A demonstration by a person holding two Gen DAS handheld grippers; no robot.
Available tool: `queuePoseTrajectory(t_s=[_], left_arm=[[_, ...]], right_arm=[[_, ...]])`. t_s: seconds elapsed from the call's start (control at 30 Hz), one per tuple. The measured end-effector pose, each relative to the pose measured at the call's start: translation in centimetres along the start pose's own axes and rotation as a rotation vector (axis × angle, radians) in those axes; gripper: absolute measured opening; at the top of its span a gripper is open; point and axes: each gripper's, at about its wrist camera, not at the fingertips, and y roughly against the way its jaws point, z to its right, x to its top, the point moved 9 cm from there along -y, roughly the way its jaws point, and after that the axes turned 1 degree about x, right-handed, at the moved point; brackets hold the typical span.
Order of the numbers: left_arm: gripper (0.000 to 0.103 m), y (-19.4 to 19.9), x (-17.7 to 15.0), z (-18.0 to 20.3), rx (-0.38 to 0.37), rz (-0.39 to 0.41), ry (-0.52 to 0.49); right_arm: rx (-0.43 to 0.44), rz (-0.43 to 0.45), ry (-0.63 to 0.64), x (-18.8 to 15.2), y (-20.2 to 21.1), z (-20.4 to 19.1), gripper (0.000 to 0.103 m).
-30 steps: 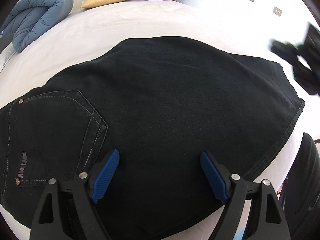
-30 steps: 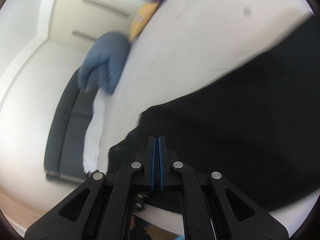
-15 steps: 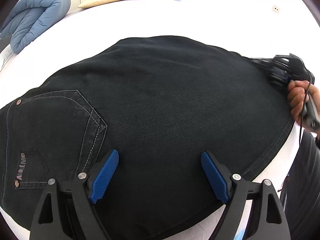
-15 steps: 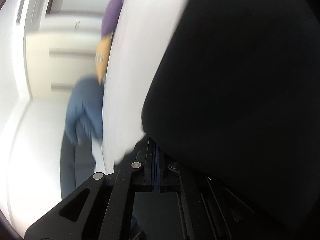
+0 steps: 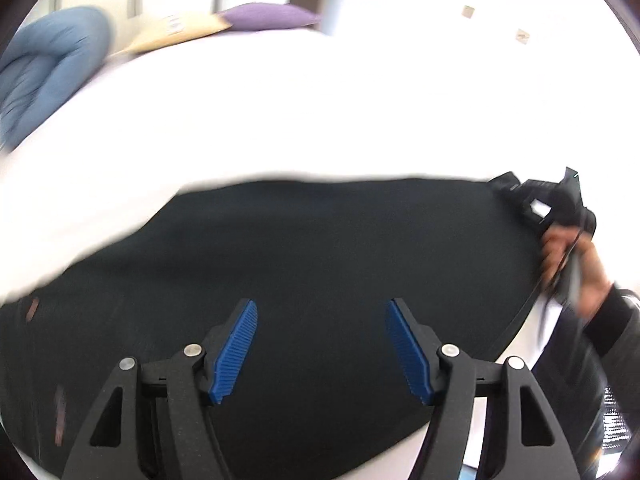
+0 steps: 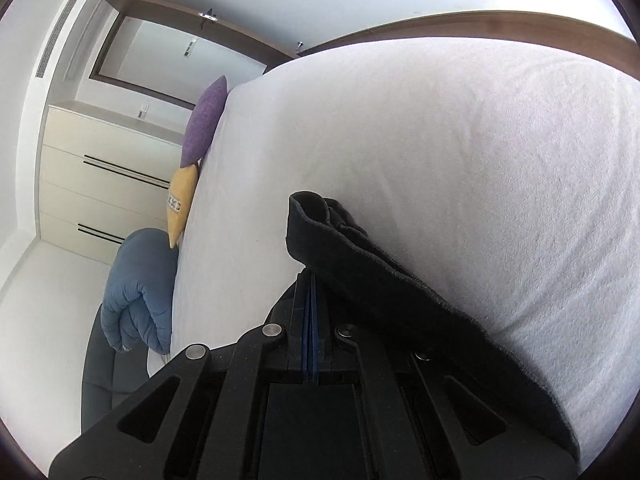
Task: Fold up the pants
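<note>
Black denim pants lie flat on the white bed. My left gripper is open, its blue pads spread just above the cloth near its front edge, holding nothing. My right gripper shows at the pants' far right corner in the left wrist view, held by a hand. In the right wrist view its jaws are shut and the pants' hem edge lies folded over them; the pinch point itself is hidden by the cloth.
A rolled blue duvet, a yellow pillow and a purple pillow lie at the bed's far end. A cream wardrobe and a dark chair stand beside the bed. The person's dark sleeve is at the right.
My left gripper has tilted up and pulled back, so more bed and less of the pants show. My right gripper has reached the pants' right corner, and the hem now drapes over its shut jaws.
</note>
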Motion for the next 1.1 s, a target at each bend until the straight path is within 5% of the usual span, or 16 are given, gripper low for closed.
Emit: queuePoseTrajectory(t_s=[0.07,0.17,0.23,0.27,0.3,0.33,0.6,0.77,0.9,1.0,1.07,1.1], left_arm=[[0.069,-3.0,2.2,2.0,-0.055,-0.026,-0.040],[0.052,-8.6,3.1,3.5,-0.102,-0.137,-0.093],[0.044,-10.1,3.5,3.1,-0.108,-0.130,-0.150],[0.035,-10.1,3.8,2.6,-0.128,-0.133,-0.150],[0.010,-9.9,4.2,1.3,-0.116,-0.137,-0.141],[0.005,-9.7,4.5,-0.5,-0.083,-0.135,-0.125],[0.006,-6.2,2.3,-12.6,-0.083,-0.103,0.060],[0.005,-2.9,0.0,-19.3,0.026,-0.075,0.145],[0.000,1.4,-2.2,-25.4,0.255,-0.045,0.275],[0.000,5.2,-2.2,-22.6,0.157,0.067,0.335],[0.001,6.0,-2.2,-17.7,0.116,0.092,0.233],[0.010,6.1,-2.6,-16.4,0.112,0.091,0.202]], right_arm=[[-0.004,0.002,0.028,-0.4,0.0,-0.4,0.000],[-0.011,0.007,0.055,-2.2,1.2,-1.0,0.000],[-0.014,0.007,0.053,-2.7,1.5,-1.8,0.000],[-0.017,0.008,0.054,-2.7,1.4,-1.7,0.000],[-0.021,0.009,0.058,-2.7,1.4,-1.8,0.000],[-0.026,0.012,0.065,-2.7,1.4,-1.9,0.000],[-0.048,0.029,0.102,-3.2,2.0,-2.2,0.000],[-0.067,0.032,0.114,-2.7,1.7,-2.3,0.000],[-0.089,0.039,0.135,-2.7,1.4,-2.6,0.000],[-0.092,0.036,0.154,-2.7,1.3,-3.1,0.000],[-0.087,0.016,0.153,-2.7,1.4,-3.7,0.000],[-0.081,-0.006,0.149,-2.8,1.5,-4.1,0.000]])
